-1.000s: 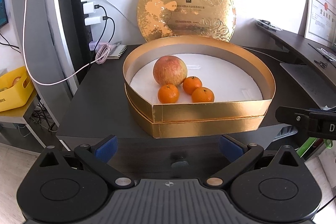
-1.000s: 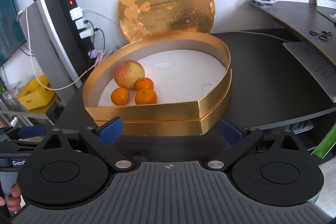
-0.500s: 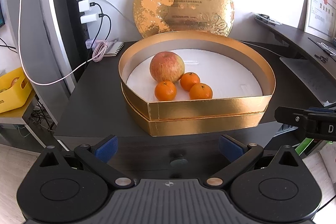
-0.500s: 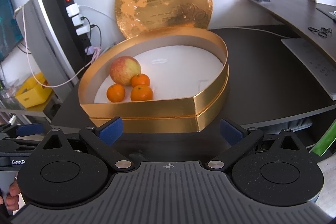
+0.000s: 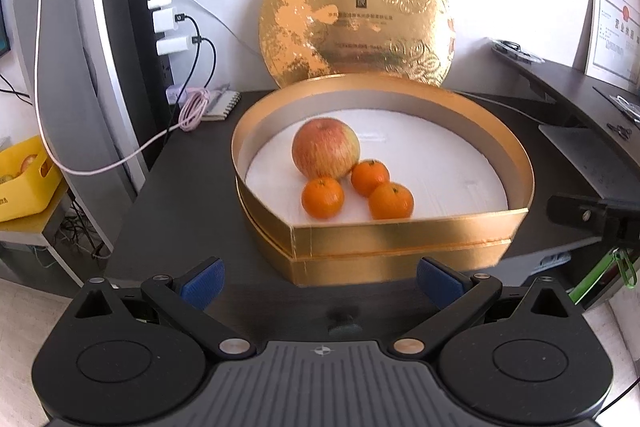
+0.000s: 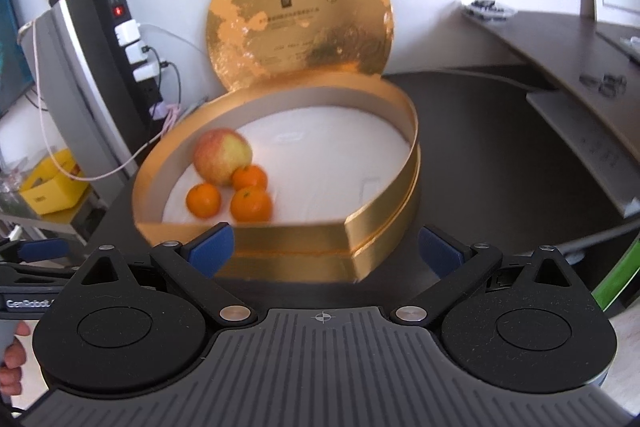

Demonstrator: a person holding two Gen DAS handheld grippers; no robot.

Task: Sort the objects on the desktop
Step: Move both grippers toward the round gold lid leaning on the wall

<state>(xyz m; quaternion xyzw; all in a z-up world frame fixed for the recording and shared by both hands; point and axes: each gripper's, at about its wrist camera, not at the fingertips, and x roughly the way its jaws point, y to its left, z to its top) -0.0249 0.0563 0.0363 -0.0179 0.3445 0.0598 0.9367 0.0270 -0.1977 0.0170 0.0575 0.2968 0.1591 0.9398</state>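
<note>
While both pairs of blue-padded fingers stand wide apart and empty, the left gripper and right gripper face a gold box on the dark tabletop. Inside it, on the white lining toward the left, an apple touches three tangerines clustered just in front. The box's round gold lid leans upright against the wall behind. A yellow bin sits off the tabletop's left side.
</note>
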